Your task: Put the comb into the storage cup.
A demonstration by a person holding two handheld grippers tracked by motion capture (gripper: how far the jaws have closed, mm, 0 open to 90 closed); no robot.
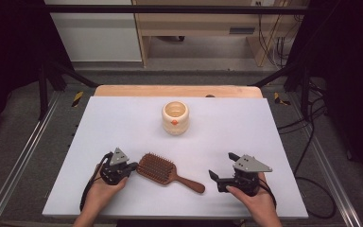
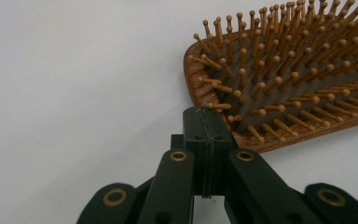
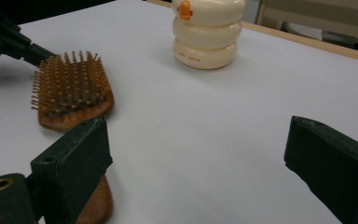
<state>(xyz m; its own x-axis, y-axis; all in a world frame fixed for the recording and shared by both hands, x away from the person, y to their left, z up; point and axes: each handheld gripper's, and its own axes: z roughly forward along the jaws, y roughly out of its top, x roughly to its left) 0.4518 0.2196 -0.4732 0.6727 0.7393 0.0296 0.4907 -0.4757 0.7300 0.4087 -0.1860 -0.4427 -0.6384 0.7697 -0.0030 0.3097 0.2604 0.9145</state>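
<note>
The wooden paddle hairbrush (image 1: 163,170) lies flat on the white table top (image 1: 123,123), bristles up, near the front edge and between the two hands; its long axis runs slanted, with the broad head toward the person's left and a little farther from the person, and the handle toward the right and nearer. The left gripper (image 1: 131,166) is at the head end; its jaws are pressed together with nothing between them, and in the left gripper view their tip (image 2: 204,122) stands against the rim of the head, touching or just beside, I cannot tell which. The right gripper (image 1: 223,166) has its jaws wide apart; it stands just beyond the end of the handle, with one jaw over the handle in its own view, so I judge this hand is better placed to grasp. The cream ribbed cup (image 1: 175,117) stands well apart, toward the far side; the surface around the brush is free for moving.
</note>
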